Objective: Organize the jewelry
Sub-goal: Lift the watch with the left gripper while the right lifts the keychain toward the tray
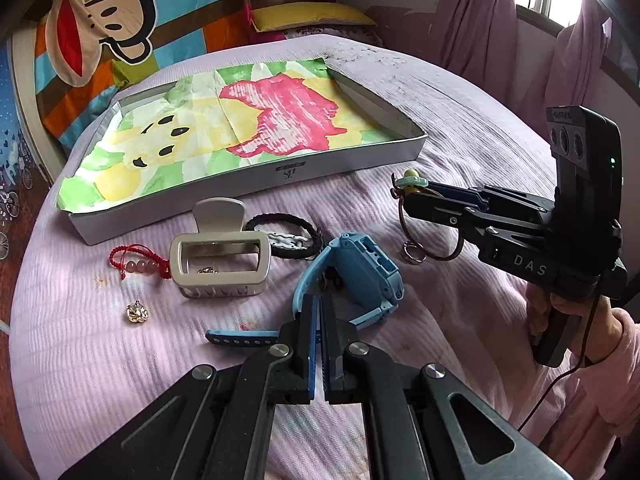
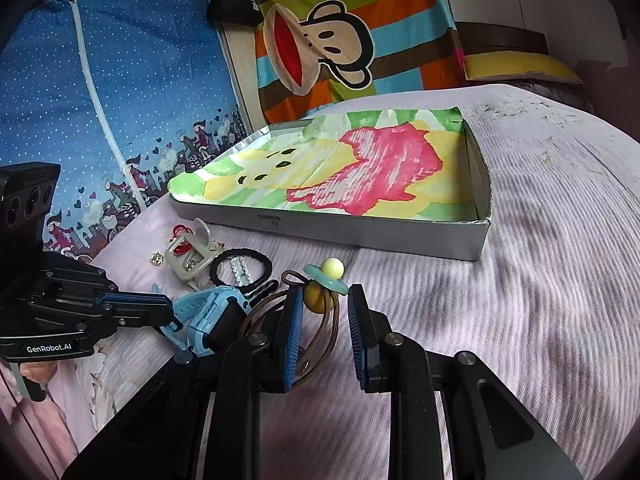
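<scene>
The lilac bedspread [image 1: 460, 128] spreads under everything I do, and on it, well ahead of me, lies the shallow grey box [image 1: 256, 176], lined with a sheet painted green, yellow and pink; nothing sits inside it. Nearer to me the jewelry is scattered on the cover, just in front of the box's long wall. The blue watch [image 1: 360, 272] is the biggest piece, and my left gripper [image 1: 319, 320] is clenched on its strap, the two pads pressed together with only the thin blue band between them, while the watch body stands up on its edge just beyond my fingertips. Left of it rests the beige hair claw [image 1: 220, 256], with the black hair tie [image 1: 292, 228] touching its right side and a pale wavy clip lying inside that ring. My right gripper [image 2: 324, 312] is released, its jaws standing apart, and the brown cord loop [image 2: 320, 336] hangs draped between them, its yellow and teal beads [image 2: 326, 280] propped at my fingertips. Far left lies the red string bracelet [image 1: 136, 264] with pink beads, touching the claw, and nearest to me the small gold charm [image 1: 137, 313] sits alone.
</scene>
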